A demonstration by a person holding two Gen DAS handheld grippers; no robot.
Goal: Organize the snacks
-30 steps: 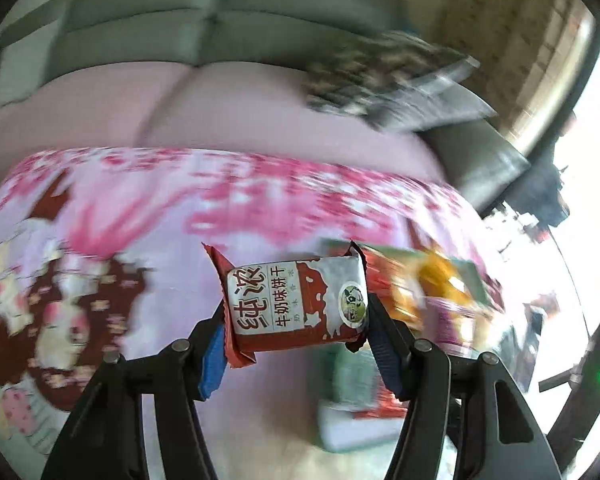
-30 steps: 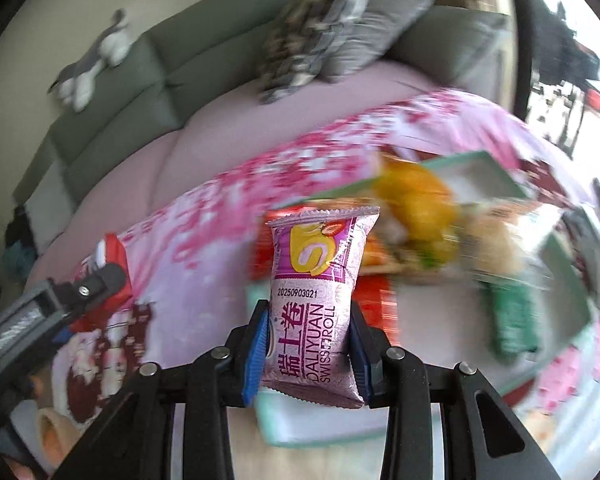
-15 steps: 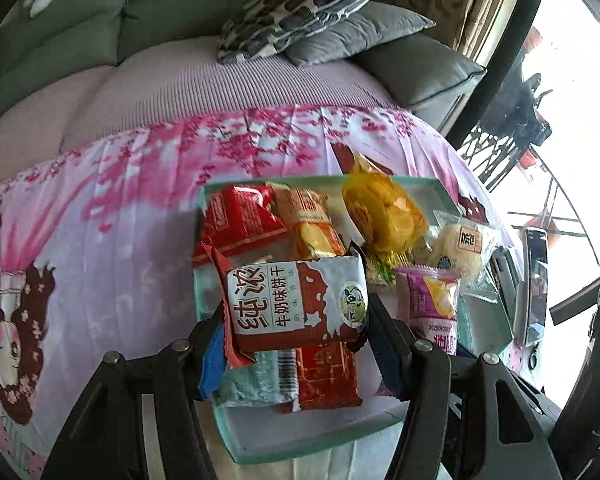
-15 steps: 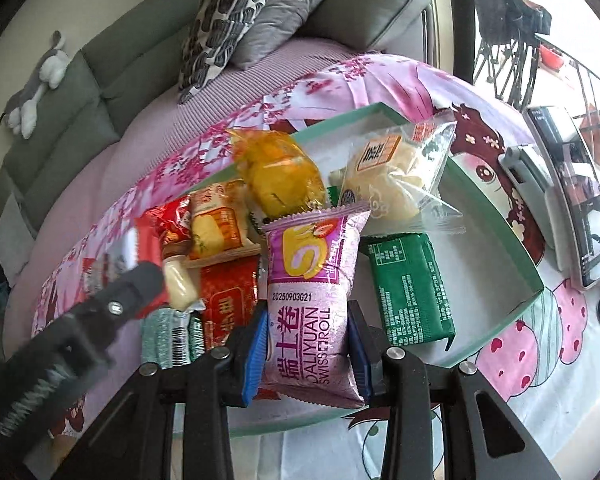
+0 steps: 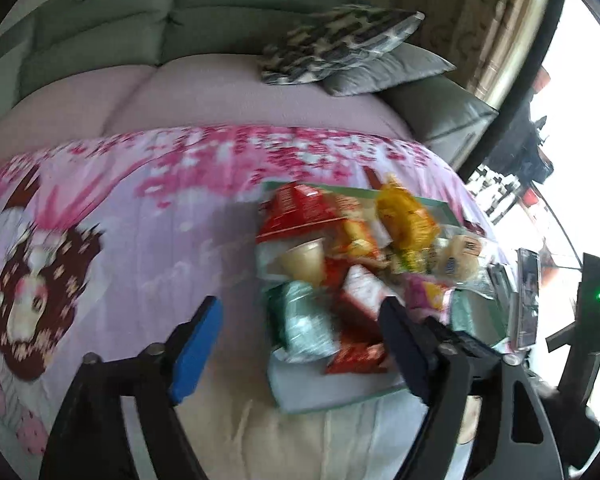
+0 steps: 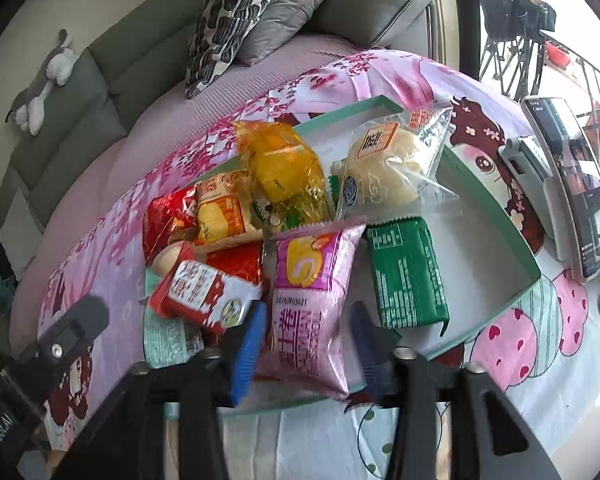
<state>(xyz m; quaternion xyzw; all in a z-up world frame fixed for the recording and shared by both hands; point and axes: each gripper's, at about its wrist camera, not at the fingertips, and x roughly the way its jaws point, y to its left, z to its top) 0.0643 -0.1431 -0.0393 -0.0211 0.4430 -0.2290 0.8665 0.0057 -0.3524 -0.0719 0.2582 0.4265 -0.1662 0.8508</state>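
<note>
A mint-green tray [image 6: 496, 216] on the pink cartoon tablecloth holds several snack packets. My right gripper [image 6: 306, 344] hangs over the tray's near edge and its jaws are opening. The pink Swiss roll packet [image 6: 312, 292] lies between them on the tray, free of the pads. To its left, a red and white milk biscuit packet [image 6: 204, 296] rests on top of other snacks. In the blurred left wrist view, my left gripper [image 5: 300, 320] is over the cloth left of the tray [image 5: 340, 404]. Its jaws are opening wide and hold nothing.
Also in the tray are a yellow packet [image 6: 280, 168], a wrapped bun [image 6: 384, 172] and a green packet [image 6: 408, 276]. A phone [image 6: 576, 192] on a stand sits right of the tray. Behind the table are a grey sofa, cushions [image 6: 232, 20] and a plush toy [image 6: 44, 84].
Both grippers let go: the biscuit packet and the pink Swiss roll packet now lie in the tray. The left gripper has swung left, off the tray, with its fingers spread.
</note>
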